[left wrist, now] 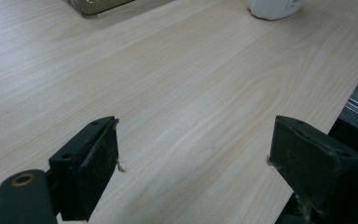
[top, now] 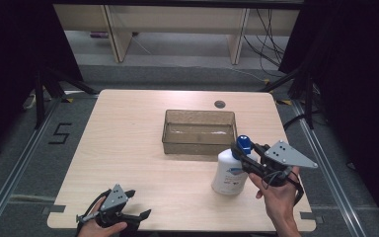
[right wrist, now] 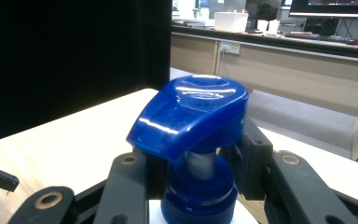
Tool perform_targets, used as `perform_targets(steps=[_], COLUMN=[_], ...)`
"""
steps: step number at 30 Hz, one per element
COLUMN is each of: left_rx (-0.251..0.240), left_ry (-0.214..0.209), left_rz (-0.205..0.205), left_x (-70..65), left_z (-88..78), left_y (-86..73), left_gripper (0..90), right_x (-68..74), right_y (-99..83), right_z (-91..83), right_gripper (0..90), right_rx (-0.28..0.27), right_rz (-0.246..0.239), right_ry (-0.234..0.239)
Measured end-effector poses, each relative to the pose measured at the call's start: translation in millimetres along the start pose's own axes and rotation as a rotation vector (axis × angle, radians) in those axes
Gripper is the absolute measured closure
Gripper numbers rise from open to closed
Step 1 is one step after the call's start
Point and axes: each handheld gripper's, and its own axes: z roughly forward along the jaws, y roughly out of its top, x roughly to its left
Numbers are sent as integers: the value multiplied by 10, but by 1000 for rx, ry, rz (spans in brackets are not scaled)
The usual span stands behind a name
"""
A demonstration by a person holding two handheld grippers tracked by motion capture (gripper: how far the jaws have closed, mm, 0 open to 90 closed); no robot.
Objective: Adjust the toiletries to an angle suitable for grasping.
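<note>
A white pump bottle [top: 230,174] with a blue pump head [top: 244,143] stands upright on the table's right front part. My right gripper [top: 241,154] is shut on the bottle's neck just under the pump head [right wrist: 193,112], with a black jaw on each side of the white stem, as the right gripper view [right wrist: 200,163] shows close up. At the front left edge of the table my left gripper [top: 139,203] lies low and open. Its jaws [left wrist: 193,154] stand wide apart with bare wood between them, and the bottle's base [left wrist: 275,7] is far ahead of it.
A clear brownish plastic bin [top: 197,143] sits at the table's middle, just behind and left of the bottle; its corner [left wrist: 95,4] shows in the left gripper view. A small round grommet [top: 220,104] is set in the table behind it. Black curtains flank both sides.
</note>
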Motion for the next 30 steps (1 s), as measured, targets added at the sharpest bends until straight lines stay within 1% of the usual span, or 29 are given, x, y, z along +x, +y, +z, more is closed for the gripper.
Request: perform_targets(steps=[1, 2, 3, 4, 5, 6, 7, 8, 9, 10, 11, 12, 14, 15, 16, 17, 19, 20, 21, 22, 23, 24, 25, 26, 27, 28, 29, 30], left_rx=[-3, -13, -7, -5, 3, -2, 0, -4, -9, -11, -12, -13, -14, -1, -3, -14, -12, 0, 0, 0, -15, -2, -1, 0, -15, -12, -13, -13], left_ry=[7, -2, 5, 5, -1, 1, 8, 8, 7, -3, -1, 1, -5, -4, -3, -3, -2, 0, -1, -1, -2, -5, -5, -5, -6, -4, -2, -2], left_rz=[1, -18, -7, -4, 1, 1, 3, 15, 2, -3, -3, -3, -2, 15, 13, 1, -1, 15, 13, 13, -3, 13, 13, 12, -4, -3, -4, -4], left_x=[-1, -14, -9, -6, 3, 2, -2, 8, -6, -8, -10, -11, -5, 9, 8, -1, -3, 8, 7, 6, -5, 9, 11, 11, -1, 0, 0, 2], left_z=[1, 10, 4, 2, -3, -2, -7, -3, -1, 0, -1, -1, -1, -10, -9, -2, -3, -11, -10, -10, -1, -9, -9, -9, 2, -1, 0, 0], left_y=[-2, -2, -2, -1, 2, 1, 3, 2, 4, 5, 5, 5, 4, 5, 5, 4, 6, 6, 6, 6, 5, 6, 7, 7, 4, 5, 5, 5], left_gripper=[149, 149, 149, 149, 149, 149, 149, 149, 149, 149, 149, 149, 149, 149, 149, 149, 149, 149, 149, 149, 149, 149, 149, 149, 149, 149, 149, 149], right_x=[-13, -4, -24, -30, -23, -16, -26, -20, -28, -38, -37, -46, -49, -62, -73, -76, -100, -101, -112, -117, -128, -121, -145, -153, -164, -165, -185, -179], right_y=[7, 9, 16, 22, 25, 31, 38, 53, 68, 82, 99, 117, 152, 168, 187, 203, 225, 233, 239, 246, 251, 254, 261, 270, 278, 284, 290, 301], right_z=[5, 15, 29, 37, 39, 37, 46, 43, 45, 49, 45, 47, 53, 54, 62, 74, 83, 90, 95, 103, 110, 109, 119, 124, 124, 125, 131, 133], right_gripper=[626, 626, 626, 627, 627, 626, 626, 627, 627, 627, 627, 627, 627, 627, 627, 627, 627, 627, 627, 627, 627, 627, 627, 627, 627, 627, 627, 627], right_rx=[2, 8, 0, 1, 5, 9, -2, 1, -2, -12, -10, -16, -23, -27, -28, -34, -33, -32, -34, -32, -31, -23, -37, -36, -33, -35, -44, -40], right_rz=[-13, 9, -7, -10, 5, 18, 5, 14, 7, -2, -1, -11, 0, -8, -4, 4, -13, -4, -12, 3, 1, 22, -1, 3, 3, 13, -4, 19], right_ry=[-6, -1, 1, -6, -3, -7, -6, -4, -7, -7, -10, -12, -9, -14, -13, -11, -20, -19, -21, -23, -19, -15, -21, -20, -22, -26, -23, -21])
